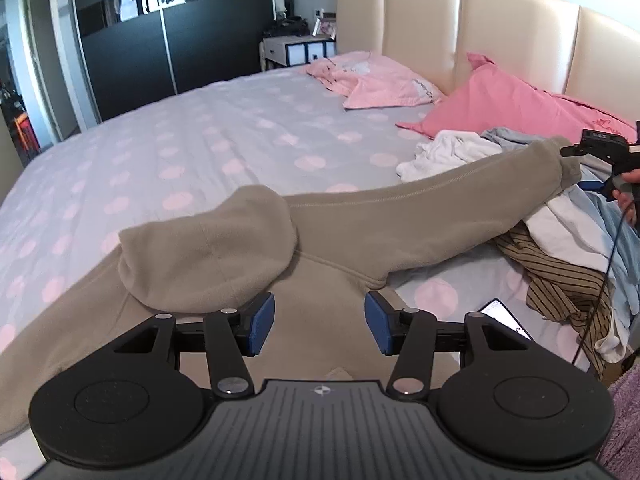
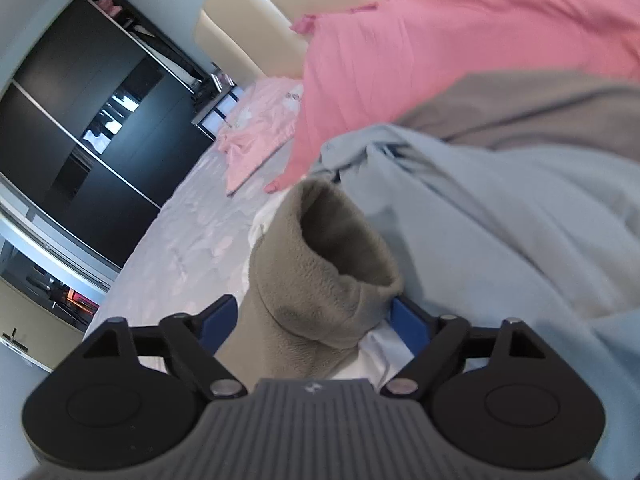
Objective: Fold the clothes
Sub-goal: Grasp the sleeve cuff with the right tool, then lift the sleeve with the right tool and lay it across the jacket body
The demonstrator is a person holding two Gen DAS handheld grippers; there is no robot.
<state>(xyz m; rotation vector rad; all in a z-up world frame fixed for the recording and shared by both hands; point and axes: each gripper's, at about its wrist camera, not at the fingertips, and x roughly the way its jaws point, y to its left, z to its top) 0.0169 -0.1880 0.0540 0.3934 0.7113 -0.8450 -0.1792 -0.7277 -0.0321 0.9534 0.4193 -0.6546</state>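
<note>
Hoodie lies on bed, clothes pile right.

A taupe fleece hoodie is lying spread on the dotted bedsheet; its hood is flopping forward over the chest; one sleeve is stretching out towards a heap of unfolded clothes, its open cuff resting on them; white, pale blue and striped garments are lying crumpled there.

I see soft, even daylight with faint shadows, glare on the dark wardrobe doors, strong fisheye bending at the edges, and motion blur in my right view.
</note>
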